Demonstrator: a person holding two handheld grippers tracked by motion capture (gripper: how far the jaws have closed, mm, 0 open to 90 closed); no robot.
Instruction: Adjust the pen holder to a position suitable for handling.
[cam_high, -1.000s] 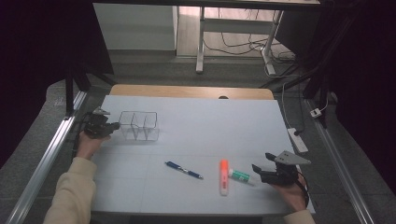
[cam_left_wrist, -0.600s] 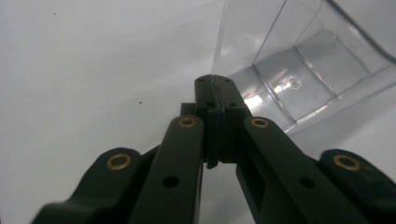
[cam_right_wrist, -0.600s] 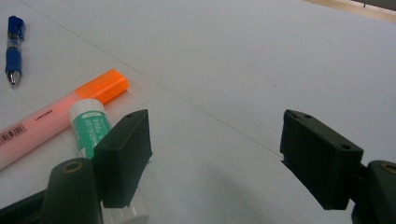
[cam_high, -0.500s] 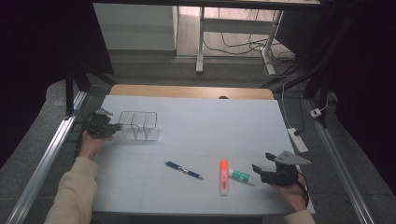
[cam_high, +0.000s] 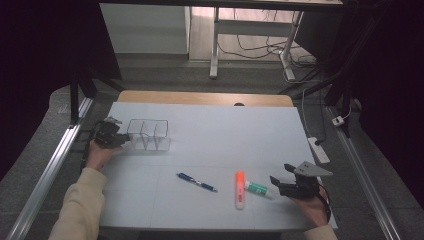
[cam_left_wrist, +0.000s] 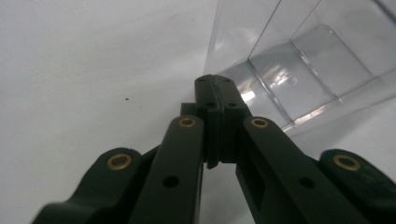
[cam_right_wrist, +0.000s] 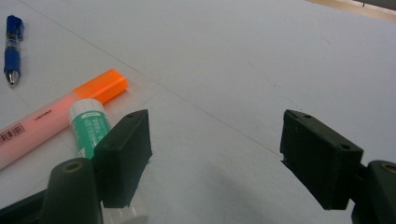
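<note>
A clear plastic organizer (cam_high: 148, 135) with compartments stands at the table's left. My left gripper (cam_high: 122, 140) is shut, its tips (cam_left_wrist: 215, 81) against the near corner of the organizer (cam_left_wrist: 303, 60); I cannot tell whether the thin wall is pinched between them. At the front right my right gripper (cam_high: 276, 184) rests open on the table, with nothing between its jaws (cam_right_wrist: 215, 154). Just left of it lie a green-and-white glue stick (cam_high: 257, 188) (cam_right_wrist: 91, 126) and an orange highlighter (cam_high: 240, 190) (cam_right_wrist: 60, 114). A blue pen (cam_high: 196, 182) (cam_right_wrist: 12, 49) lies further left.
The white table (cam_high: 225, 130) has a wooden strip (cam_high: 200, 97) along its far edge. Metal rails (cam_high: 50, 170) run along both sides, and a white power strip (cam_high: 319, 150) lies off the right edge. Desk legs and cables stand beyond the table.
</note>
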